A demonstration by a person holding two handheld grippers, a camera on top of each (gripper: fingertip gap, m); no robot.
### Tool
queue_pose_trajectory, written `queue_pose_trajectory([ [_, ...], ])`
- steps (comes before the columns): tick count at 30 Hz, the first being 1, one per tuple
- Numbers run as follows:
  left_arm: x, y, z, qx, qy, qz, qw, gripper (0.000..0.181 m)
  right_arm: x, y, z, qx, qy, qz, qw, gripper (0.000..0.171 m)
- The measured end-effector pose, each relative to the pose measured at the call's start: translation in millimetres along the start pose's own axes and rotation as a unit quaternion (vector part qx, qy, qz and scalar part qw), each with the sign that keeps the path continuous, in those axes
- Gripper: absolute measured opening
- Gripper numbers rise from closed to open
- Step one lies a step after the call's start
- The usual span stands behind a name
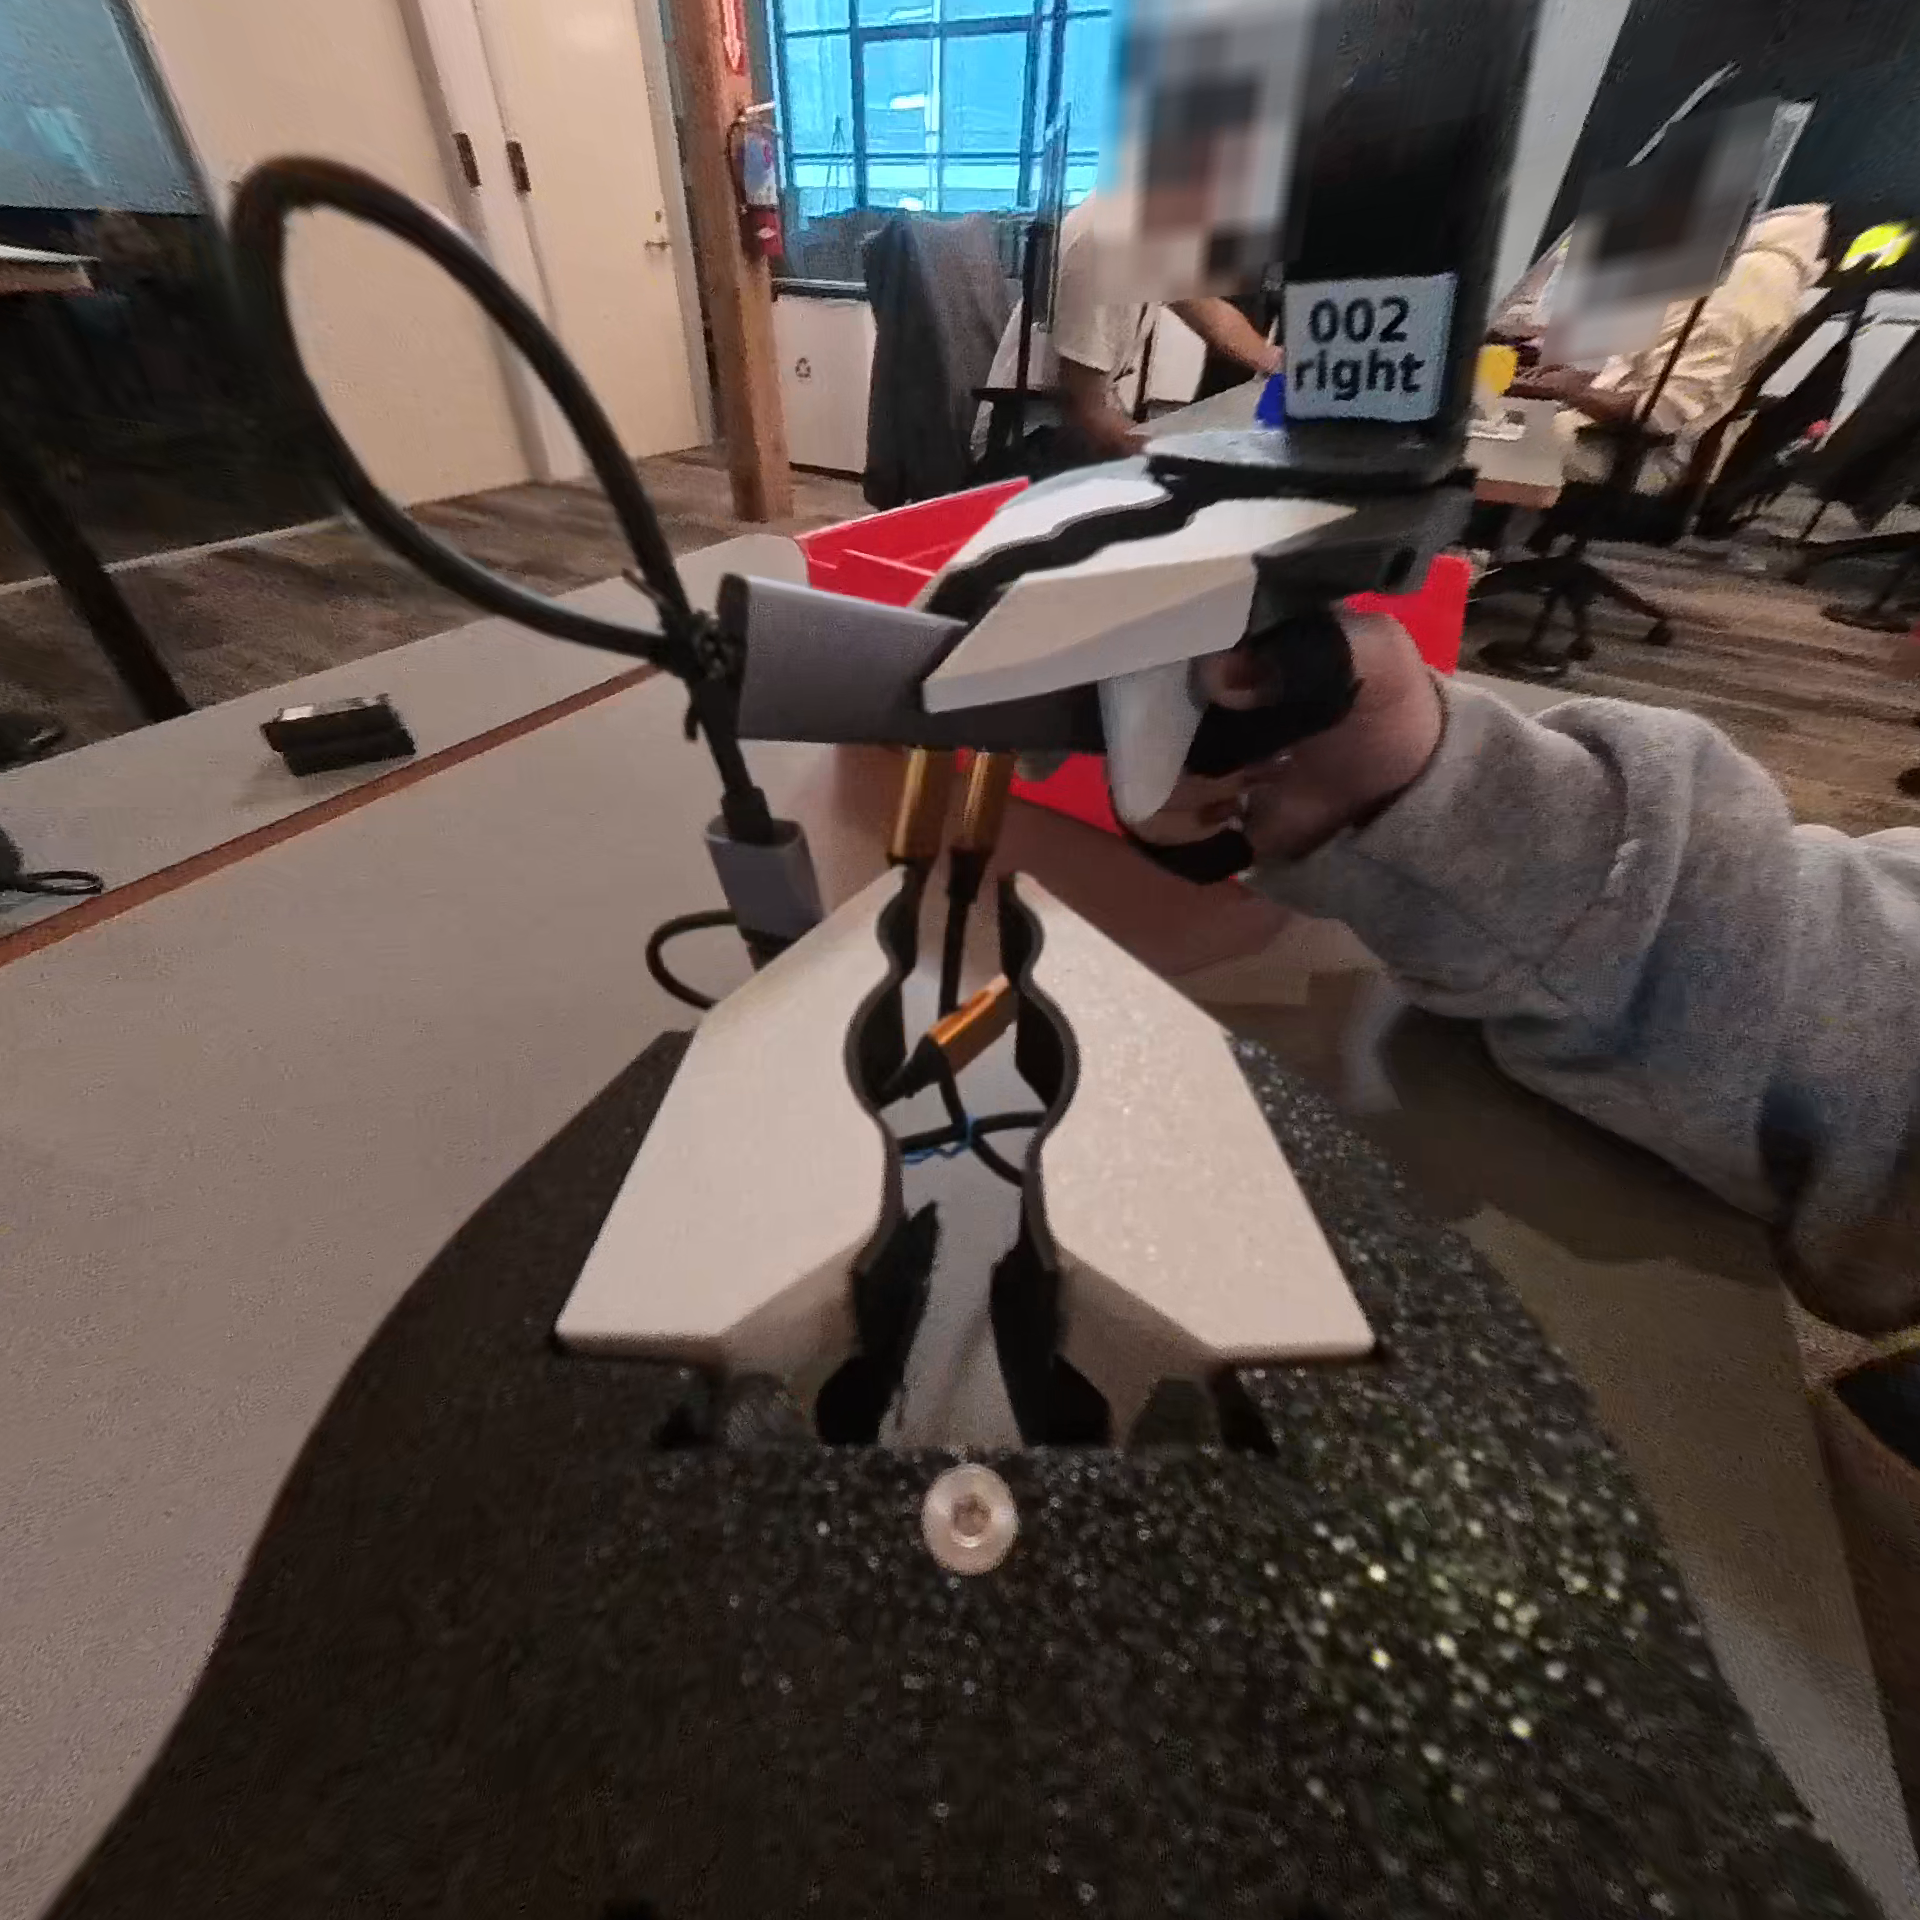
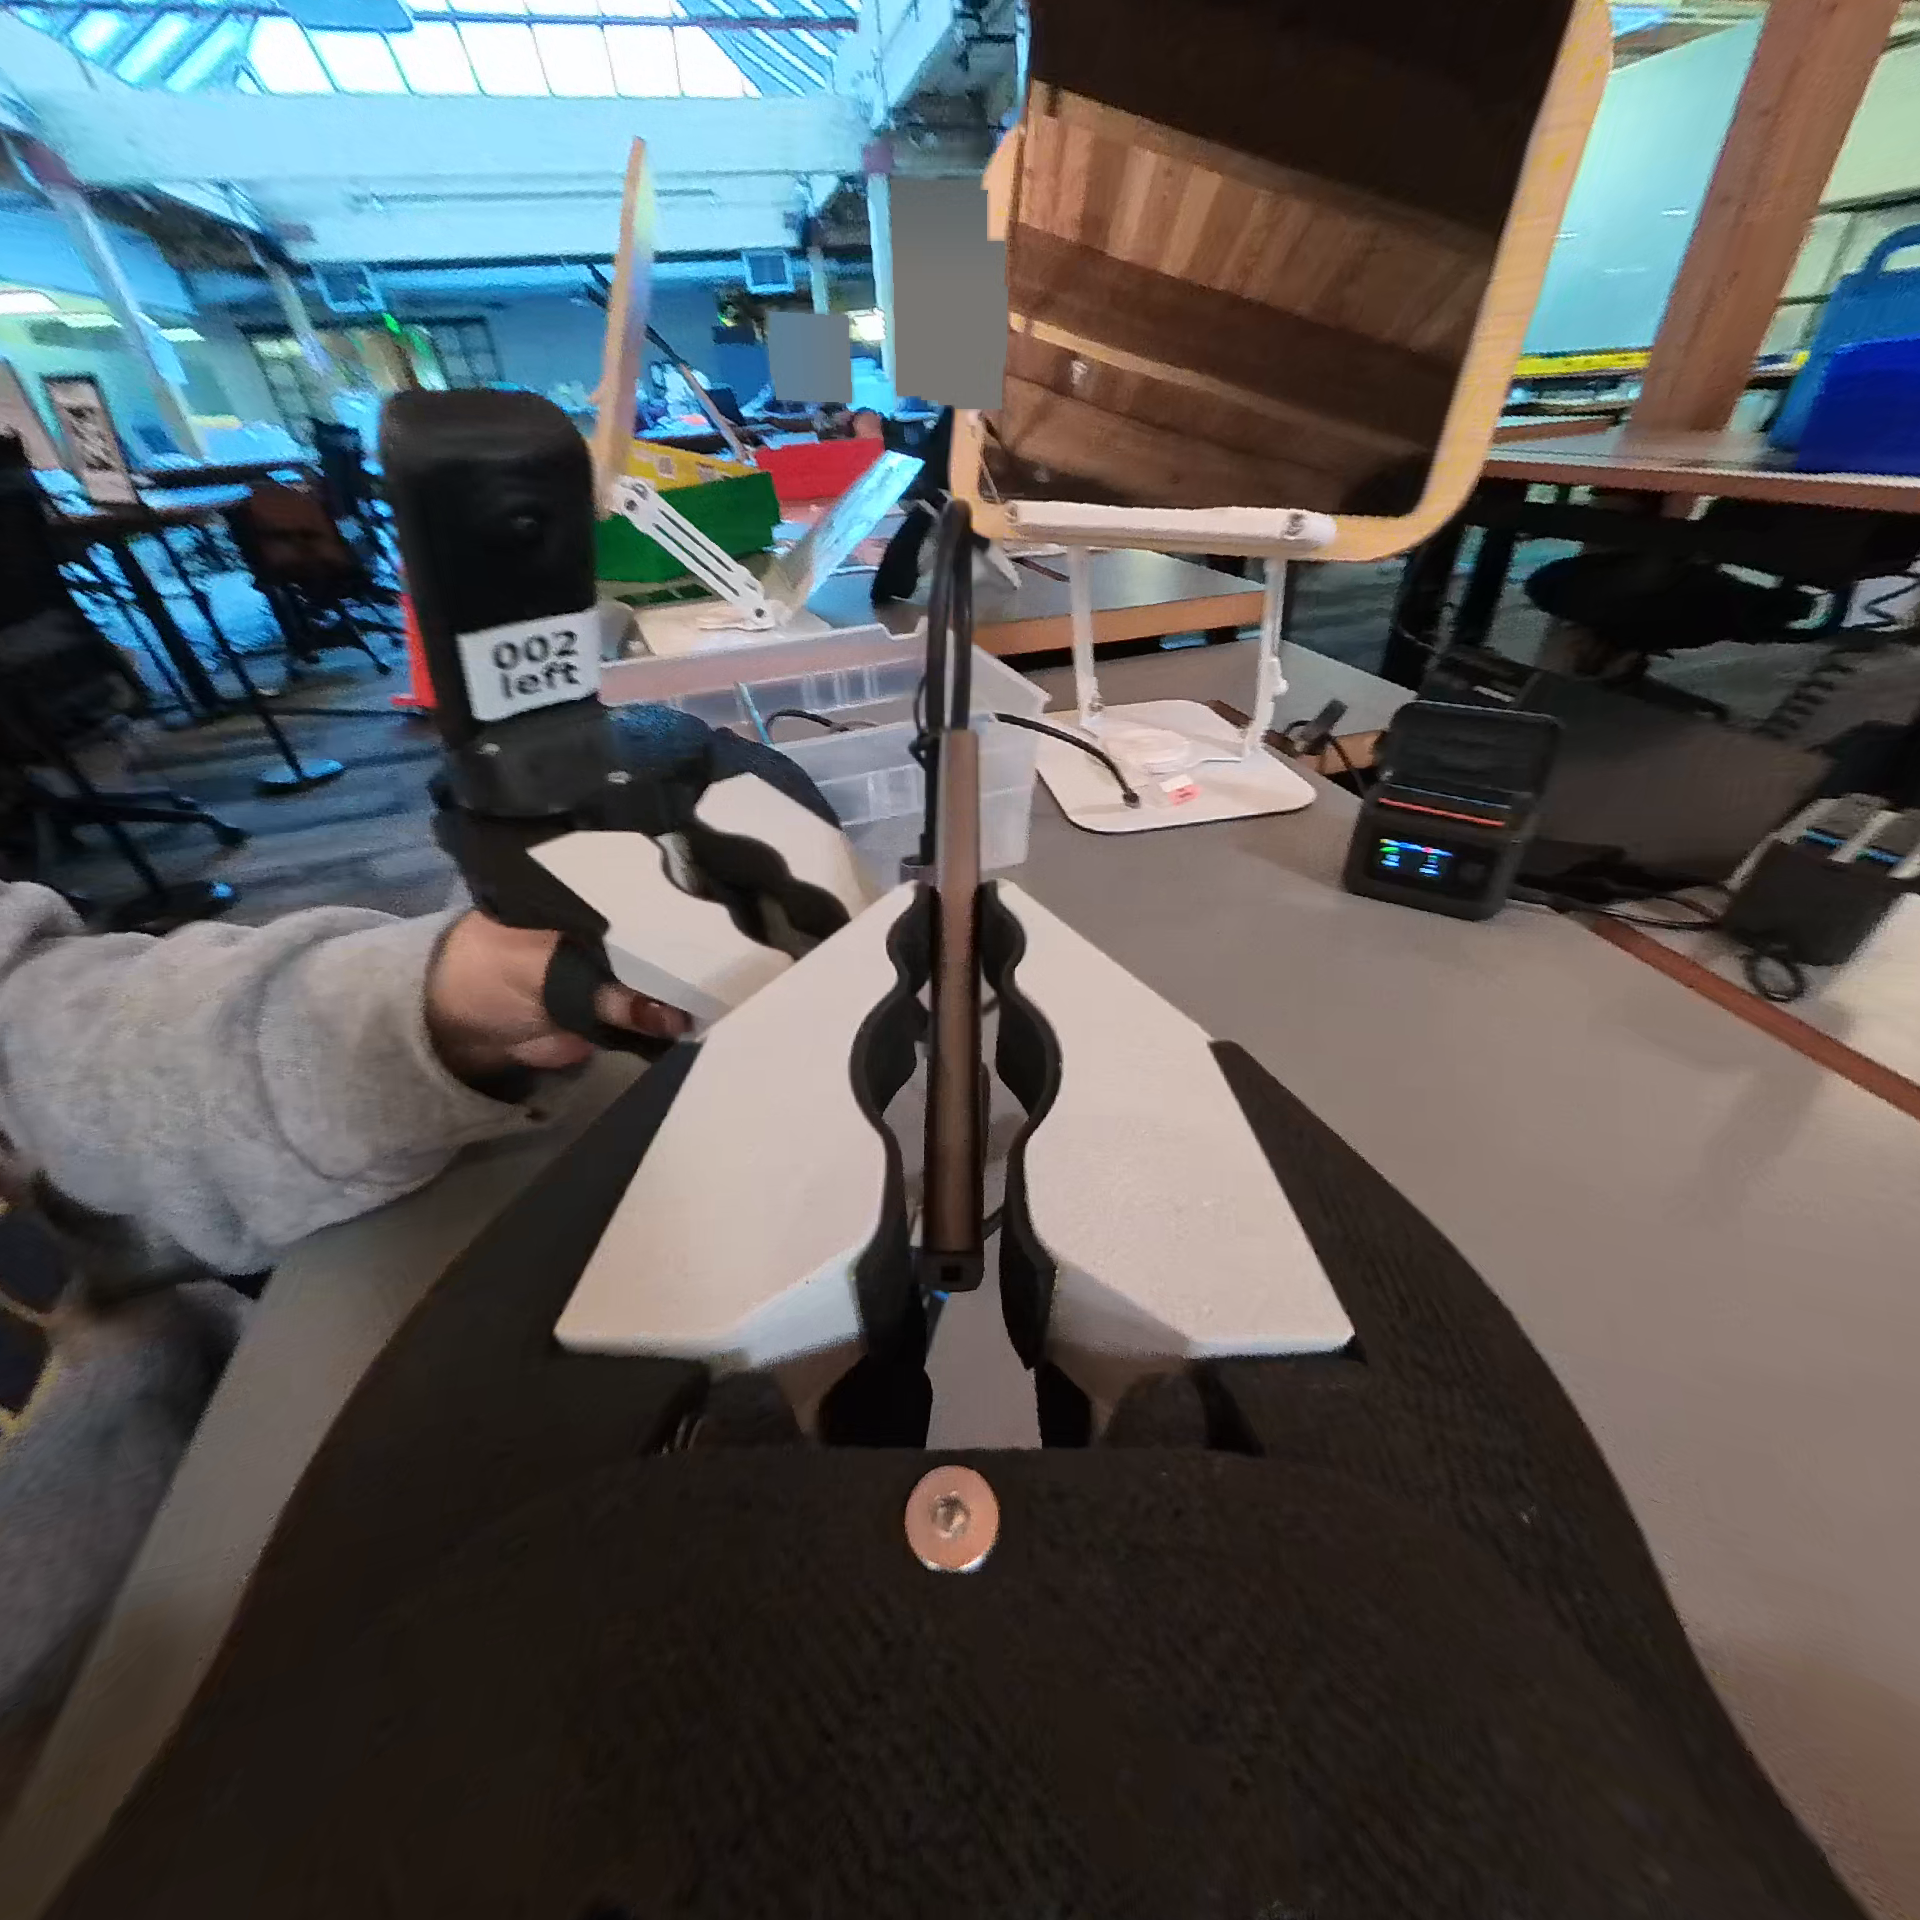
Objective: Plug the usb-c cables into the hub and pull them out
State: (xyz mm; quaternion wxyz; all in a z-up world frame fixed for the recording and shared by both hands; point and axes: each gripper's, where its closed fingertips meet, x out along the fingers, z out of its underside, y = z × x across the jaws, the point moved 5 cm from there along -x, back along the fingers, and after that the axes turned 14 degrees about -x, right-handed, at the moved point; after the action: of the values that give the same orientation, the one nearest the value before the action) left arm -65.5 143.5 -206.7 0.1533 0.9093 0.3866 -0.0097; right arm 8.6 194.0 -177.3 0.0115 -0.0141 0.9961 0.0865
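My right gripper (image 2: 953, 894) is shut on the slim grey hub (image 2: 954, 1039) and holds it above the table. In the left wrist view it (image 1: 930, 655) grips the hub (image 1: 831, 665) from the right. Two gold usb-c plugs (image 1: 920, 810) (image 1: 982, 810) sit in the hub's underside. A third gold plug (image 1: 971, 1029) hangs loose lower down. My left gripper (image 1: 963, 883) is just below the plugged pair. It is slightly open, with their thin black cables running between its fingertips. The hub's own black cable (image 1: 436, 343) loops to a grey connector (image 1: 764, 873).
A red bin (image 1: 883, 551) stands behind the hub and a small black object (image 1: 338, 732) lies on the grey table at left. A clear plastic bin (image 2: 894, 748), a white stand (image 2: 1174, 769) and a small black printer (image 2: 1455, 810) stand farther off. People sit at desks behind. Both grippers' tips are close together, under 4 cm apart.
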Motion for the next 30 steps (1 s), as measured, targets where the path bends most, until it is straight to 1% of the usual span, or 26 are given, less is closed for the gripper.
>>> queue_pose_trajectory([
  [2,-0.3,-0.3,-0.1,-0.016,0.001,0.020,1.000,0.022,-0.4,-1.1,0.0,0.031,0.013,-0.023,0.999,0.007],
  [4,0.8,-1.8,0.2,-0.037,-0.002,0.036,0.999,0.031,-0.9,-5.6,-1.1,0.073,0.037,-0.068,0.994,0.007],
  [6,2.2,1.8,0.2,-0.053,-0.002,0.076,0.996,0.038,0.1,-9.7,-3.3,0.112,0.064,-0.105,0.986,0.007],
  [7,2.7,5.7,0.4,-0.063,-0.004,0.106,0.992,0.032,1.3,-11.5,-3.8,0.123,0.071,-0.117,0.983,0.007],
  [8,2.2,10.0,1.8,-0.072,-0.011,0.139,0.988,0.015,2.6,-13.4,-3.4,0.127,0.070,-0.126,0.981,0.007],
  [9,1.7,11.3,3.3,-0.083,-0.017,0.158,0.984,0.010,3.8,-15.5,-2.7,0.124,0.066,-0.131,0.981,0.007],
  [13,-2.9,10.2,6.2,-0.114,-0.006,0.200,0.973,0.006,5.7,-19.8,-1.7,0.112,0.053,-0.140,0.982,0.007],
  [15,-5.0,10.0,6.0,-0.129,0.008,0.222,0.967,0.012,5.9,-20.1,-0.9,0.112,0.051,-0.142,0.982,0.007],
  [16,-5.3,9.4,6.3,-0.136,0.010,0.226,0.964,0.010,5.9,-20.5,-0.4,0.112,0.050,-0.144,0.982,0.007],
  [17,-4.8,8.0,7.4,-0.136,0.011,0.223,0.965,0.004,6.0,-21.0,0.2,0.111,0.047,-0.146,0.982,0.007],
  [20,-4.1,6.2,10.1,-0.091,0.016,0.183,0.979,0.005,6.3,-21.0,2.4,0.098,0.037,-0.139,0.985,0.007],
  [23,-4.5,4.0,11.4,-0.078,-0.001,0.159,0.984,0.005,5.9,-21.7,5.3,0.067,0.022,-0.120,0.990,0.010],
  [27,-5.5,3.7,12.6,-0.087,-0.010,0.156,0.984,0.005,7.0,-23.0,7.5,0.052,0.007,-0.117,0.992,0.011],
  [30,-7.6,7.4,9.0,-0.111,0.003,0.175,0.978,0.005,6.6,-23.0,2.6,0.079,0.018,-0.130,0.988,0.008],
])
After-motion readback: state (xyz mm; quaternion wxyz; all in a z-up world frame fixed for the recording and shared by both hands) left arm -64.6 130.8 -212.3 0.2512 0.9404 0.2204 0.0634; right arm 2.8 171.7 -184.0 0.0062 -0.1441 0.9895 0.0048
